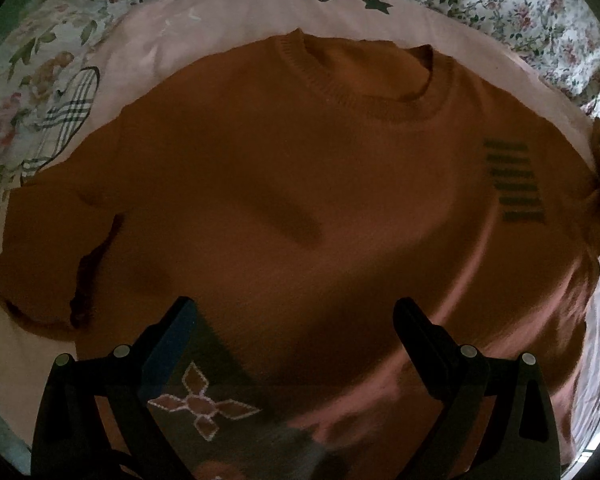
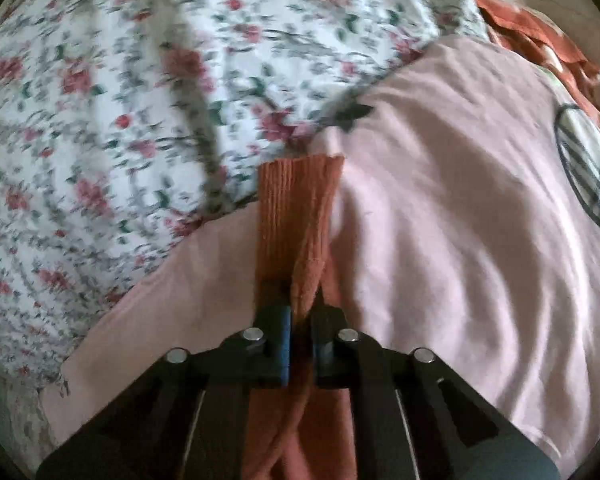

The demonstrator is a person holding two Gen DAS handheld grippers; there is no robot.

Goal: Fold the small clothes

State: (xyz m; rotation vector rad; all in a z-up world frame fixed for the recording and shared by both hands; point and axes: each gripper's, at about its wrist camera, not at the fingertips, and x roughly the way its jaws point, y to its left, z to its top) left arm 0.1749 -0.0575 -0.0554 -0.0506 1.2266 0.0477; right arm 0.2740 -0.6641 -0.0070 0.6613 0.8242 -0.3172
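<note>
In the left wrist view, one rust-orange knit sweater [image 1: 300,200] lies spread flat, front up, on a pink sheet [image 1: 228,28] that covers part of a floral bedspread [image 1: 500,8]. Its ribbed neckline [image 1: 364,76] points away from the camera, and one short sleeve [image 1: 48,248] stretches out to the left edge. On the chest at the right sits a block of six dark horizontal bars [image 1: 514,182] (if they are lettering, it is too blurred to read). The sheet bears one dark star [image 1: 376,4] beyond the collar and a plaid-filled outline shape [image 1: 68,116] at the left. The left gripper [image 1: 296,340] hovers over the sweater's lower part, its two fingers [image 1: 172,336] spread wide with nothing between them. A dark patch with a four-petal diamond motif [image 1: 202,404] shows low in the frame between the fingers.

In the right wrist view, the right gripper [image 2: 300,336] points forward over the pink sheet [image 2: 460,208], its two fingers [image 2: 278,340] drawn close and clamped on a ribbed sleeve cuff [image 2: 300,200] of the sweater, which runs forward past the tips and trails back beneath the tool. The floral bedspread [image 2: 120,100] fills the left side; one crumpled orange-and-white cloth [image 2: 540,40] lies at the upper right.
</note>
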